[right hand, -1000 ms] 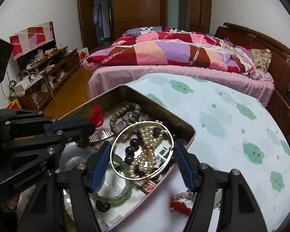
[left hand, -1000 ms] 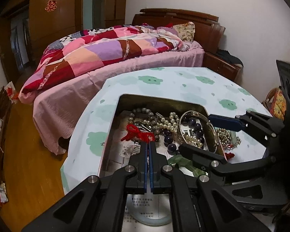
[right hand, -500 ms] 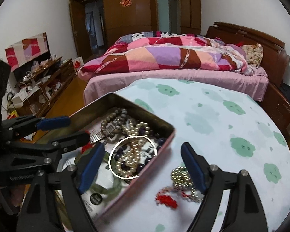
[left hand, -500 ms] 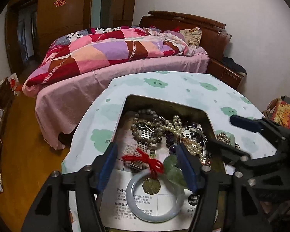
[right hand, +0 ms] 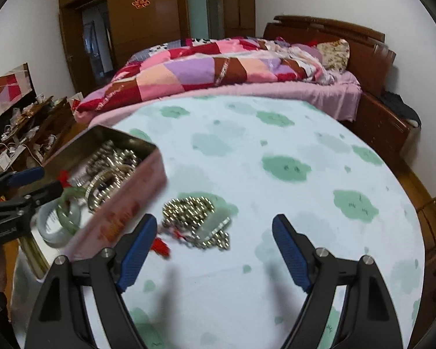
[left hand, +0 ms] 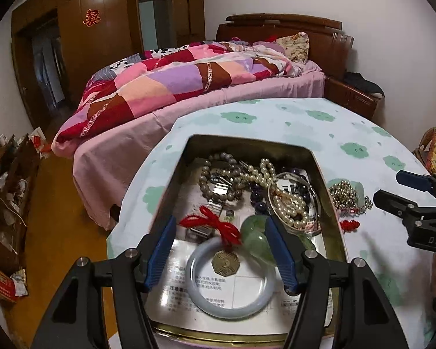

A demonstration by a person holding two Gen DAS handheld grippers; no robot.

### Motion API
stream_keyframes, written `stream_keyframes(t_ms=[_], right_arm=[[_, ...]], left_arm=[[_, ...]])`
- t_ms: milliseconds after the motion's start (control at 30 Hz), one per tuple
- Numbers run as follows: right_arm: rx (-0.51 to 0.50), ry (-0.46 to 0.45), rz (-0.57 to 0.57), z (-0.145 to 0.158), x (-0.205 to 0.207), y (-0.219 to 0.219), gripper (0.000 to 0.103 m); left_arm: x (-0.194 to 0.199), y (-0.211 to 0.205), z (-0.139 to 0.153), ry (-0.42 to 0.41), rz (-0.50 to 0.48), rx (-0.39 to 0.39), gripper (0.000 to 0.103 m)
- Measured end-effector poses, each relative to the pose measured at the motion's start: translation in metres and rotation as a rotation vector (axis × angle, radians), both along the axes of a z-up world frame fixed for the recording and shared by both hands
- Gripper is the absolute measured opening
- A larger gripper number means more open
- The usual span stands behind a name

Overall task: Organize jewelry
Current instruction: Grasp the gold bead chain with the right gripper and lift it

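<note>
Hovering over the near end of the metal tin [left hand: 255, 141], my left gripper [left hand: 221, 248] has its jaws spread wide and holds nothing. Between its blue pads I see a pale jade bangle [left hand: 231, 308] lying flat on a printed paper sheet [left hand: 186, 285], with a brass coin pendant [left hand: 225, 262] tied to a red cord knot [left hand: 215, 224] resting inside the ring. A green jade piece [left hand: 257, 240] sits just beside the right pad. Further back in the tin lie a grey bead bracelet [left hand: 221, 174], a pearl strand [left hand: 287, 206], dark purple beads [left hand: 257, 196] and a thin silver bangle [left hand: 293, 200], all tangled together.

My right gripper [right hand: 210, 250] hangs above the cloud-print tablecloth [right hand: 290, 151] beside the tin's pink outer wall [right hand: 122, 203], jaws also wide apart and empty. Just ahead of them, on the cloth outside the tin, lies a heap of small metallic beads [right hand: 189, 209] with a pale green pendant [right hand: 215, 226] and a red tassel [right hand: 161, 244] near the left pad. That view is blurred, so finer detail escapes me.
</note>
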State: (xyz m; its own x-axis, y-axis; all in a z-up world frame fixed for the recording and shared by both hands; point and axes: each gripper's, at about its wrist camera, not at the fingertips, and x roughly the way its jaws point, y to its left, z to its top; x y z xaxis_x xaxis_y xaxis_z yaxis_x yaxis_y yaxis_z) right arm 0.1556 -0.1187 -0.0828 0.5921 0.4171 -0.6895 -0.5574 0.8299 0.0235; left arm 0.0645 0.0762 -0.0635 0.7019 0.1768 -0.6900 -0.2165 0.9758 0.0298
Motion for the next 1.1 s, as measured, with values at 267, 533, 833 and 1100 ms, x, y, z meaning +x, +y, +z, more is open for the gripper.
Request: stream_keyframes(t_ms=[267, 533, 833, 1100], right_arm=[[-0.036, 0.009, 0.049, -0.006, -0.001, 0.01, 0.064], [-0.109, 0.045, 0.133, -0.02, 0.015, 0.042, 0.048], [-0.07, 0.044, 0.123, -0.014, 0.005, 0.022, 0.013], [0.102, -0.03, 0.063, 0.034, -0.011, -0.023, 0.013]], left_arm=[[-0.001, -0.004, -0.003, 0.003, 0.003, -0.002, 0.064], [0.0, -0.005, -0.003, 0.007, 0.007, -0.001, 0.064], [0.002, -0.007, 0.006, -0.012, -0.013, -0.007, 0.065], [0.014, -0.047, 0.023, -0.042, -0.13, 0.012, 0.065]])
